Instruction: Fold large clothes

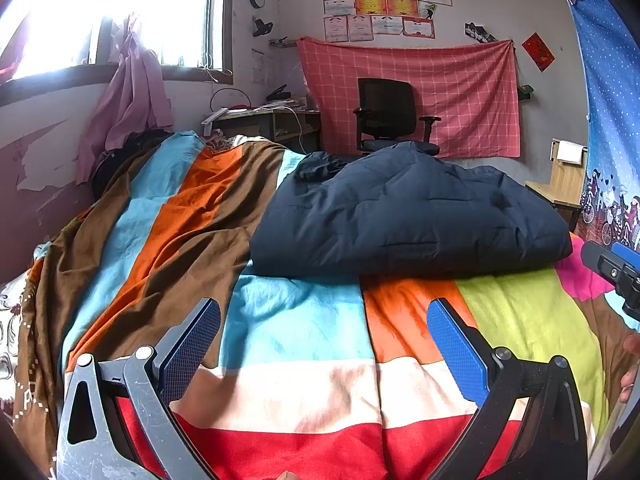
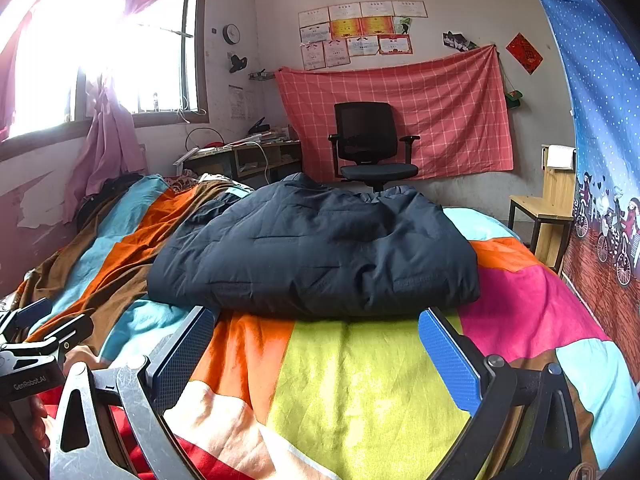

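Observation:
A dark navy padded jacket [image 1: 404, 216] lies folded in a thick bundle on the colourful striped bedspread [image 1: 296, 332]; it also shows in the right wrist view [image 2: 316, 252]. My left gripper [image 1: 324, 320] is open and empty, held over the spread a little in front of the jacket's near left edge. My right gripper [image 2: 316, 332] is open and empty, its fingertips just short of the jacket's near edge. The right gripper shows at the right edge of the left wrist view [image 1: 616, 268], and the left gripper at the left edge of the right wrist view [image 2: 36, 328].
A black office chair [image 2: 372, 144] stands beyond the bed before a red checked cloth [image 2: 440, 112] on the wall. A cluttered desk [image 2: 248, 156] is at the back left under the window. A wooden chair [image 2: 548, 204] and a blue curtain [image 2: 600, 120] are on the right.

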`<state>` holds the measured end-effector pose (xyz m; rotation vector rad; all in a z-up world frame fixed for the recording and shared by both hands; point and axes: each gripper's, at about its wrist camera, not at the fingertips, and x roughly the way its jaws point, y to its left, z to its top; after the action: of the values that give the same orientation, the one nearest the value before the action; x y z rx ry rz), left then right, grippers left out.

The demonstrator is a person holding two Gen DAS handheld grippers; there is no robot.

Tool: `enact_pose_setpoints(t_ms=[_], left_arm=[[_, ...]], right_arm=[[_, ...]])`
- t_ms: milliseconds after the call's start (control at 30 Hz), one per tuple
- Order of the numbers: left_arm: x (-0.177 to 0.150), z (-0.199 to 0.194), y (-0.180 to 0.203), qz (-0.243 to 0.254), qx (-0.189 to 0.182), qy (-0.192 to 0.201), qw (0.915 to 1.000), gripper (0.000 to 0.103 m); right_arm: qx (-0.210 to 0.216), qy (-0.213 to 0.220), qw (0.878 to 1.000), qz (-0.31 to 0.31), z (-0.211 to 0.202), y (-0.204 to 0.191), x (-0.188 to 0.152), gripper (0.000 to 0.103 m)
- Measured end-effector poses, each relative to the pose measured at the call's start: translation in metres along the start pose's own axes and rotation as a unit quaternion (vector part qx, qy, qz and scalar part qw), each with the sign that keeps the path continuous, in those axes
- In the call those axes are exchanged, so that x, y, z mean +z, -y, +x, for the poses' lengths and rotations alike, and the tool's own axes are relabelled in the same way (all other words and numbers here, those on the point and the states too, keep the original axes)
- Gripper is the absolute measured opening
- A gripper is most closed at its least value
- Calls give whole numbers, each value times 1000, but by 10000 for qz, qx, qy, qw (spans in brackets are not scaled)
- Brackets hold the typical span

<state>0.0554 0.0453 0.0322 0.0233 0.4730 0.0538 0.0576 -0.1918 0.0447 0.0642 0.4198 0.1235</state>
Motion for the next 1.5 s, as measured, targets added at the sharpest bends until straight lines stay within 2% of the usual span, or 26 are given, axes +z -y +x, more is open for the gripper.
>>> enact_pose_setpoints(t_ms=[1500], left_arm=[[0, -3, 5, -4, 8, 20, 10000, 101]], right_arm=[[-4, 8, 10000, 9, 0, -2, -1, 103]])
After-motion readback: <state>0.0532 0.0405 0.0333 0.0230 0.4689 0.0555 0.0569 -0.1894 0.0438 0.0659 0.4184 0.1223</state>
